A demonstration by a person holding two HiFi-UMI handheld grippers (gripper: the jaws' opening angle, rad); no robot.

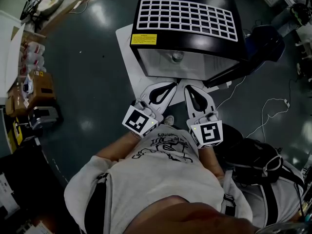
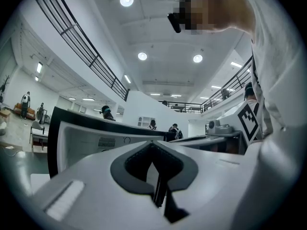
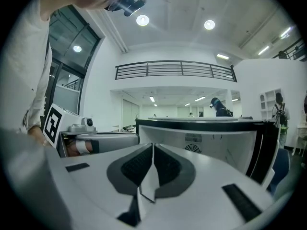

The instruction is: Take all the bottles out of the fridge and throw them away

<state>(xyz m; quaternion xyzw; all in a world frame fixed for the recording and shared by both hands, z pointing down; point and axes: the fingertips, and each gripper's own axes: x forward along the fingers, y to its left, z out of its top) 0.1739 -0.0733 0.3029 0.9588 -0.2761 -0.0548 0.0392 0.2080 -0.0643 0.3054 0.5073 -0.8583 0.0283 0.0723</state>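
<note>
A black mini fridge (image 1: 187, 28) with a white grid on top stands on a white mat ahead of me. Its door (image 1: 243, 69) hangs open to the right, and the pale inside (image 1: 195, 65) faces me. Something round and shiny (image 1: 177, 56) shows inside near the top; I cannot tell whether it is a bottle. My left gripper (image 1: 173, 85) and right gripper (image 1: 187, 87) are side by side just short of the opening, both shut and empty. The fridge (image 2: 96, 138) fills the left gripper view beyond the left gripper (image 2: 152, 145). The fridge (image 3: 206, 138) lies beyond the right gripper (image 3: 153, 145) in the right gripper view.
Cardboard boxes (image 1: 41, 84) and clutter line the left side of the dark floor. A white cable (image 1: 273, 106) trails at the right, and a black bag (image 1: 253, 160) lies by my right side. People stand far off behind the fridge (image 2: 105, 113).
</note>
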